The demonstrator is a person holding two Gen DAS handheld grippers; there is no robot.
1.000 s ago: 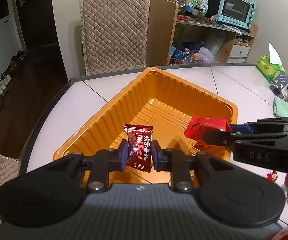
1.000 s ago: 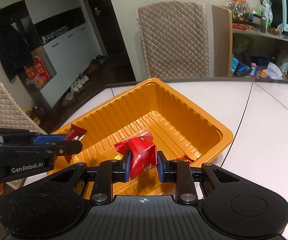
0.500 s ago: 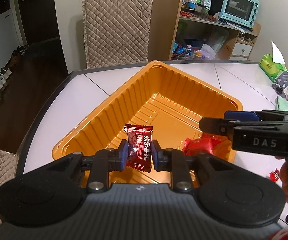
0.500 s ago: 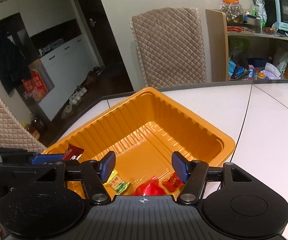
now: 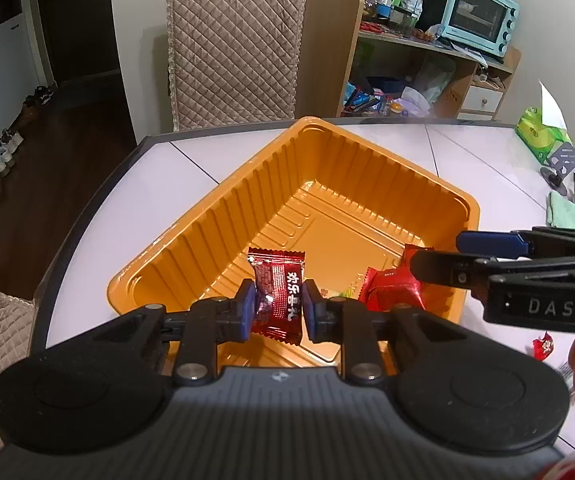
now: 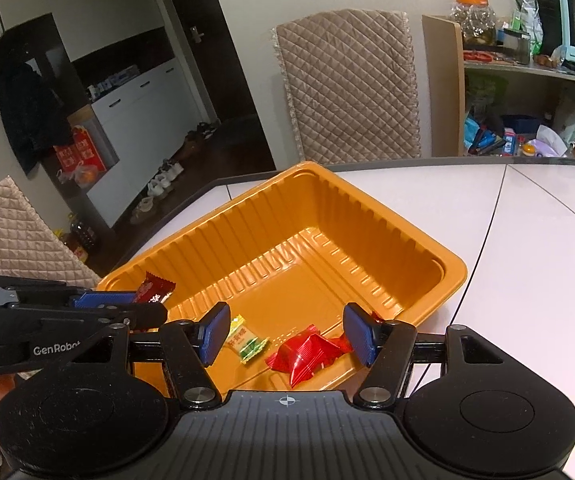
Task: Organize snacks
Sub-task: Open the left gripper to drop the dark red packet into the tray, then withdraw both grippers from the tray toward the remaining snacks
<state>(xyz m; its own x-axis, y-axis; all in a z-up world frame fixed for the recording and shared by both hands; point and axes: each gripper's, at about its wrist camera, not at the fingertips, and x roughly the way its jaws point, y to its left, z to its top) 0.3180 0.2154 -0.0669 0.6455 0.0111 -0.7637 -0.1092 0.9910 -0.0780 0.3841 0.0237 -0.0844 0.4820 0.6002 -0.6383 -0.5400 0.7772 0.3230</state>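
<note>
Right gripper point(image 6: 287, 334) jaws sprung wide since earlier; red packet point(image 6: 307, 354) dropped, near corner of orange tray point(image 6: 453, 276). Left gripper point(image 5: 277, 310) clamps dark-red candy point(image 5: 277, 300) upright, directly above tray floor.

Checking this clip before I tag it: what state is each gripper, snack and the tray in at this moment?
Left gripper: shut on the dark red candy, held over the tray.
Right gripper: open, nothing between its pads.
Bright red packet: lying loose on the tray floor.
Yellow-green candy: lying on the tray floor.
Orange tray: on the table, mostly bare inside.
Small red candy: on the table, outside the tray.
</note>
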